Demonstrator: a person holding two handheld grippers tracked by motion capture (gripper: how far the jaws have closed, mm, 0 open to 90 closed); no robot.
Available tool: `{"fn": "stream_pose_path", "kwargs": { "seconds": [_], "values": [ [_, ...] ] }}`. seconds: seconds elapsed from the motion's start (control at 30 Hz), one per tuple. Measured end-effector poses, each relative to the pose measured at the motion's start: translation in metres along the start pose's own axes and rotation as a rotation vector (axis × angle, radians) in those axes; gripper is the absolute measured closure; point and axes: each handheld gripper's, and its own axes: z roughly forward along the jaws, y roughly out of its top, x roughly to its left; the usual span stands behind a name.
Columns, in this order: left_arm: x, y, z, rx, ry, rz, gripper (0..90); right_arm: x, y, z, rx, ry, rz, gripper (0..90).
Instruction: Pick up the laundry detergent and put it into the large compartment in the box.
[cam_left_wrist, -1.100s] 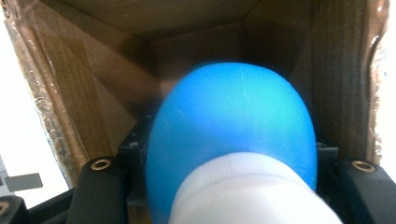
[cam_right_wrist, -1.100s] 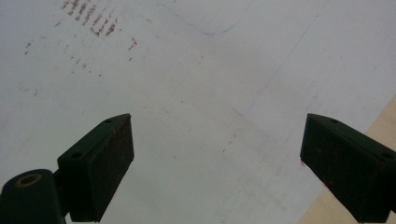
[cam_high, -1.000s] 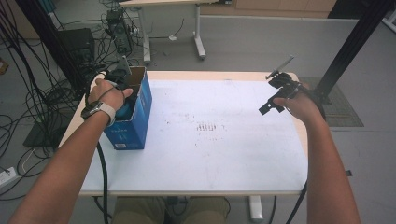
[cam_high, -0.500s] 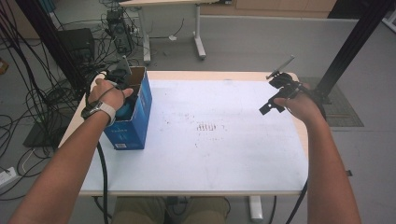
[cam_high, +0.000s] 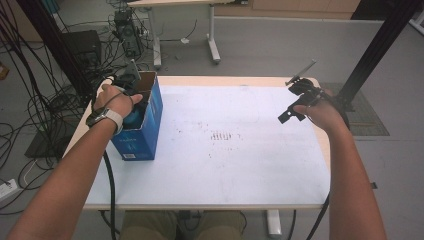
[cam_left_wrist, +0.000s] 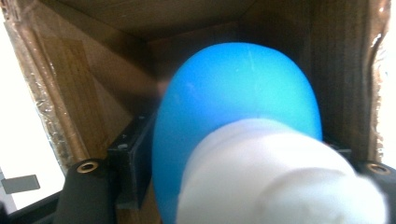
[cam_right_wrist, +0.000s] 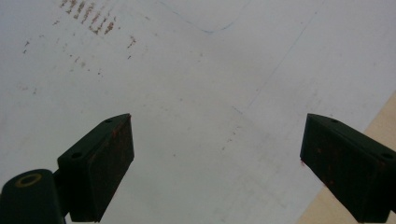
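Reaching down into the blue box (cam_high: 139, 131), the left gripper (cam_left_wrist: 233, 154) was just loosening around the blue ball (cam_left_wrist: 238, 107); the right gripper (cam_high: 291, 111) hovered, jaws wide, above the white table (cam_high: 240, 165).

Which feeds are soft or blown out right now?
Left gripper view: the blue-and-white object sits too close and blurs, with daylight blown out past the box edges. Right gripper view: sharp and evenly lit. High view: slightly soft, no glare.
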Motion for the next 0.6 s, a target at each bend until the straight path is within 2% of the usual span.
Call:
{"fn": "stream_pose_path", "kwargs": {
  "seconds": [0.27, 0.37, 0.53, 0.6],
  "values": [
    [0.008, -0.002, -0.005, -0.007, -0.03, 0.002, 28.7, 0.003, 0.004, 0.001, -0.001, 0.002, -0.012, 9.5],
    [0.009, -0.002, -0.007, -0.001, -0.037, 0.017, 28.3, 0.004, 0.005, 0.001, 0.0, 0.001, -0.014, 9.5],
    [0.009, -0.003, -0.016, -0.009, -0.043, 0.023, 27.0, 0.005, 0.005, 0.0, 0.002, 0.001, -0.013, 9.5],
    [0.007, -0.003, -0.019, -0.015, -0.034, 0.023, 23.4, 0.006, 0.005, 0.0, 0.001, 0.001, -0.012, 9.5]
  ]
}}
